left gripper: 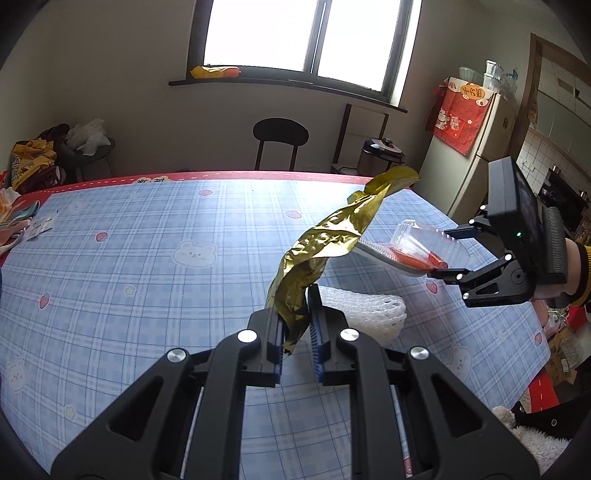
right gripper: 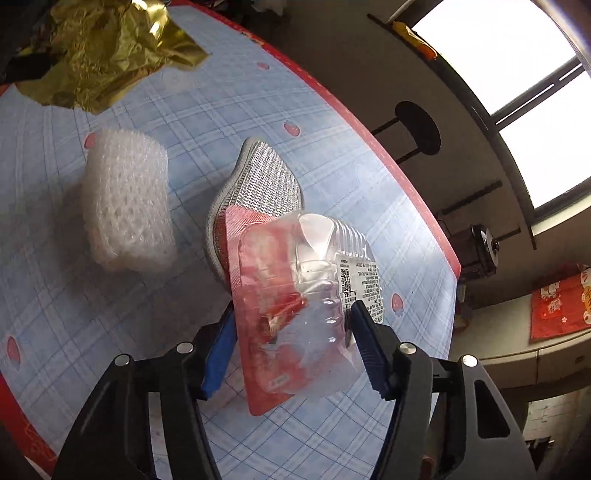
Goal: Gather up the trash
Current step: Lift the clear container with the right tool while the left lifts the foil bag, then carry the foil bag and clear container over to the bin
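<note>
Left wrist view: our left gripper point(left gripper: 298, 325) pinches gold foil point(left gripper: 332, 240); our right gripper point(right gripper: 291, 332) is clamped on a blister pack point(right gripper: 295, 295) above the table point(right gripper: 110, 332).

Left tool point(left gripper: 297, 325) clamped shut, right tool point(right gripper: 291, 347) jaws partly apart, angled down

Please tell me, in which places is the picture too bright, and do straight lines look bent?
Left wrist view: the window is blown out to plain white and the table edge curves. Right wrist view: the window is also white, the table edge bows, and the gold foil glints.
</note>
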### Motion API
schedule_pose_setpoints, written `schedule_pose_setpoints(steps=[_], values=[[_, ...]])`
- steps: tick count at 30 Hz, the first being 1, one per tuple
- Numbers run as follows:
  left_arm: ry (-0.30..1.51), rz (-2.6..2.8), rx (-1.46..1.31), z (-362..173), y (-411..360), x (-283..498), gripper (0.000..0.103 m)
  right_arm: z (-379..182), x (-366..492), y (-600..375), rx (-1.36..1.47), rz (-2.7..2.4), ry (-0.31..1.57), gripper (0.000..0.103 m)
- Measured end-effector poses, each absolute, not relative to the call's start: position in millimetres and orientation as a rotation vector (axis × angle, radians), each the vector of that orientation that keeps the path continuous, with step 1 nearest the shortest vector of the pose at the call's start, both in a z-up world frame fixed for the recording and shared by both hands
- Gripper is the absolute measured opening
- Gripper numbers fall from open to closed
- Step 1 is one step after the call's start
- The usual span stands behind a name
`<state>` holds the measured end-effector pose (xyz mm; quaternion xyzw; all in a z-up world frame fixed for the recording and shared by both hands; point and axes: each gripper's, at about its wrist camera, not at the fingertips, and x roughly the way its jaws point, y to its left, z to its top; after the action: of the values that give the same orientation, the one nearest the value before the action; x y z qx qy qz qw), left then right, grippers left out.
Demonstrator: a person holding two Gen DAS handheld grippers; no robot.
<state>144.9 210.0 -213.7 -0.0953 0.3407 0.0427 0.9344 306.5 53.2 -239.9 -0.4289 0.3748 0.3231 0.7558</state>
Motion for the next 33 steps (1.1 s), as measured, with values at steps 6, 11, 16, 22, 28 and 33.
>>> schedule_pose_setpoints(steps=[6, 11, 16, 22, 28, 33], values=[[0.682, 0.072, -0.188, -205, 201, 146, 0.016, -208, 297, 34, -0.806, 0.741, 0.815, 0.053], [0.677, 0.052, -0.177, -197, 192, 148, 0.016, -184, 294, 8, -0.640, 0.722, 0.811, 0.053], [0.656, 0.036, -0.167, -182, 183, 150, 0.016, -160, 286, -22, -0.497, 0.688, 0.775, 0.053], [0.619, 0.005, -0.128, -153, 161, 151, 0.016, -125, 273, -72, -0.307, 0.626, 0.702, 0.053], [0.578, -0.044, -0.092, -118, 126, 160, 0.016, -93, 264, -142, -0.189, 0.531, 0.631, 0.053], [0.547, -0.109, -0.063, -94, 81, 172, 0.016, -77, 257, -220, -0.110, 0.414, 0.594, 0.053]])
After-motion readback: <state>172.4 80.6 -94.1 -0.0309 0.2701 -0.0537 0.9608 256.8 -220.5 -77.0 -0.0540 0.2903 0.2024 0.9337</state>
